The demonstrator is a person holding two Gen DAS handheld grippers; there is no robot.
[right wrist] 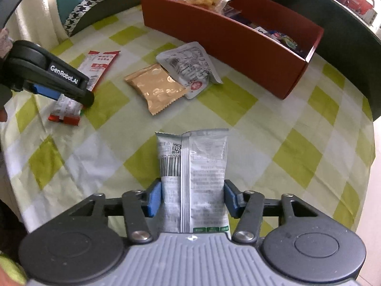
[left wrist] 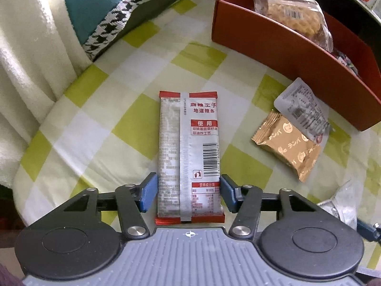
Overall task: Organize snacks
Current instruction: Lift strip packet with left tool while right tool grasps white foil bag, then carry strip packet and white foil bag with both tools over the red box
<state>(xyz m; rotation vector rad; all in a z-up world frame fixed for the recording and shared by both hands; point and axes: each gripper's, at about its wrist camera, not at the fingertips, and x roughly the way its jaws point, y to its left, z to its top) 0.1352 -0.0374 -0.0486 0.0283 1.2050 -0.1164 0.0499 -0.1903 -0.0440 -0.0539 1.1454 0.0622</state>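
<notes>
My left gripper [left wrist: 189, 191] has its blue pads against both long edges of a red-and-silver spicy strip packet [left wrist: 189, 152] lying on the checked tablecloth; that packet also shows in the right wrist view [right wrist: 71, 100], with the left gripper [right wrist: 69, 90] over it. My right gripper [right wrist: 193, 199] is shut on a grey-white snack packet [right wrist: 195, 178], held over the cloth. A gold packet [left wrist: 289, 146] [right wrist: 156, 87] and a silver pouch [left wrist: 303, 110] [right wrist: 188, 68] lie beside the red box [left wrist: 273, 40] [right wrist: 228, 40], which holds a clear noodle snack bag [left wrist: 293, 16] and other snacks.
A teal cushion with houndstooth trim [left wrist: 100, 12] and a cream blanket [left wrist: 26, 59] lie at the table's far left. A dark curved rim [right wrist: 345, 31] runs behind the box. The green-and-white checked cloth [right wrist: 297, 147] covers the round table.
</notes>
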